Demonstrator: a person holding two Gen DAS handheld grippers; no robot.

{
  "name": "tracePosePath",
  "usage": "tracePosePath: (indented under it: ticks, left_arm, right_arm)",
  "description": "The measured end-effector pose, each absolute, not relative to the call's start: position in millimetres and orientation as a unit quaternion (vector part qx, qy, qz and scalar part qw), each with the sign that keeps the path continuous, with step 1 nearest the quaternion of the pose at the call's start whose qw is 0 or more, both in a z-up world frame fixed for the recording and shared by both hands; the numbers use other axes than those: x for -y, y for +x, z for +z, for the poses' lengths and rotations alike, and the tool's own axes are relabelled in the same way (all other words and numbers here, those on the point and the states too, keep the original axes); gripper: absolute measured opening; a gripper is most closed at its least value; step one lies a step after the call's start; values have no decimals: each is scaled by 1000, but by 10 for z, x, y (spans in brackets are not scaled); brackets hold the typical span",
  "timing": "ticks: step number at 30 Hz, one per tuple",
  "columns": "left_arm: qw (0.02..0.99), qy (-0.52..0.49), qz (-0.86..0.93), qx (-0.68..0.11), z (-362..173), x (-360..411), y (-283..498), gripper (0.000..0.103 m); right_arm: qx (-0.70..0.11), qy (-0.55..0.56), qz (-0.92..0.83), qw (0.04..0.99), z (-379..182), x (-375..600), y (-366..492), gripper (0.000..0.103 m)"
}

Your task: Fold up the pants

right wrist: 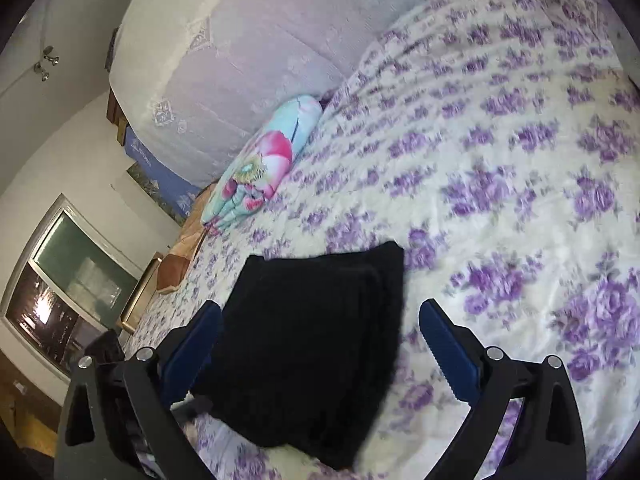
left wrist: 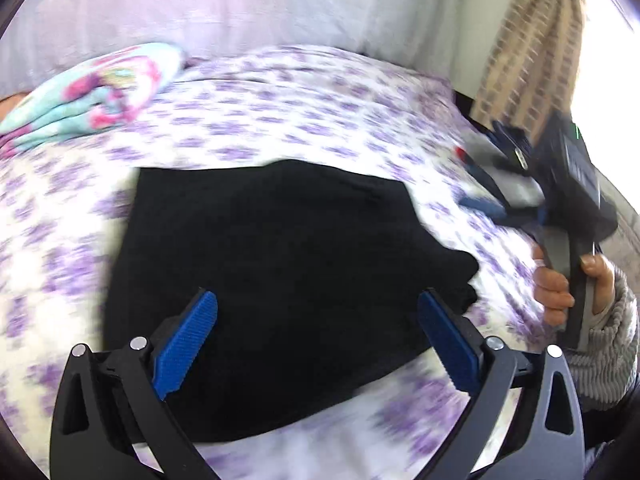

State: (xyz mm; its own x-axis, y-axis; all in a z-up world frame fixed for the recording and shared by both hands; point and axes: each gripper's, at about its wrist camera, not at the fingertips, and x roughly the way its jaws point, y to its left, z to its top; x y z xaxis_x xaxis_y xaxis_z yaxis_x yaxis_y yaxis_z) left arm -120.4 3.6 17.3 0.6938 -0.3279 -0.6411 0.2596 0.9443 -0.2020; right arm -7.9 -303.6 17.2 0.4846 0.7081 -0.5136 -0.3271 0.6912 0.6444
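Left gripper (left wrist: 318, 300): jaws spread wide, blue pads (left wrist: 188, 344) clear of each other, nothing between them; it hovers over the near half of the pants.

Right gripper (right wrist: 320, 312): jaws likewise released and wide, gripping nothing. From the left wrist view the right gripper shows at 3 o'clock, blurred, above the bed edge, held by the right hand (left wrist: 560, 284) in a grey ribbed sleeve (left wrist: 608, 340).

Pants (left wrist: 280, 288): black, folded into a compact flat bundle, lying on the bedspread. In the left view they fill the centre, with a small lump of cloth sticking out at 3 o'clock. In the right view the pants (right wrist: 308, 352) sit at 6 o'clock between the spread fingers, layered edges showing along the right side.

Bedspread (right wrist: 500, 200): cream with purple flowers, under the pants on all sides.

Folded blanket (right wrist: 260, 160): pale blue with pink blooms, at 10 o'clock from the pants, well apart, against the bed's far edge.

Upright mattress (right wrist: 240, 60): whitish, behind the blanket at 11 o'clock.

Curtain (left wrist: 532, 40): beige patterned, 2 o'clock in the left view.

Window (right wrist: 72, 280): 8 o'clock in the right view.
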Motion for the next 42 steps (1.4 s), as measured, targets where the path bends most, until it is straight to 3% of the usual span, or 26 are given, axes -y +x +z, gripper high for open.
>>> tracePosePath:
  ticks: [3,11,16,24,33,37,42]
  left_arm:
    - [918,-87,-125,-367,206,-483,-1250,98]
    - [869,-252,-129,-406,-105,-1362,-1082,98]
    - [872,-194,-148,-424,-147,-1167,-999,98]
    - [847,-174,-210,-455,-205,-1022,-1011,98]
    - [829,-214,-244,-455,-236,-1046,-923,98]
    - [830,-192,-242,-464,-214,-890,-836,98]
    - [825,-209,-255,-459,-210,-916,-825,98]
  right_arm:
    - [-469,315,314,763,-260,3186,24,99]
    - [-452,317,347,758,-357,3171,17,99]
    - [-366,309,385,789,-338,3342,-314,99]
    - [-377,324,382,779,-333,3351,-219,99]
    - [-370,528,383,662,-572,3727,120,99]
    - [-434,475,390,659,-486,3430,342,99]
    - [-549,306,353,693,-338,2812,569,100]
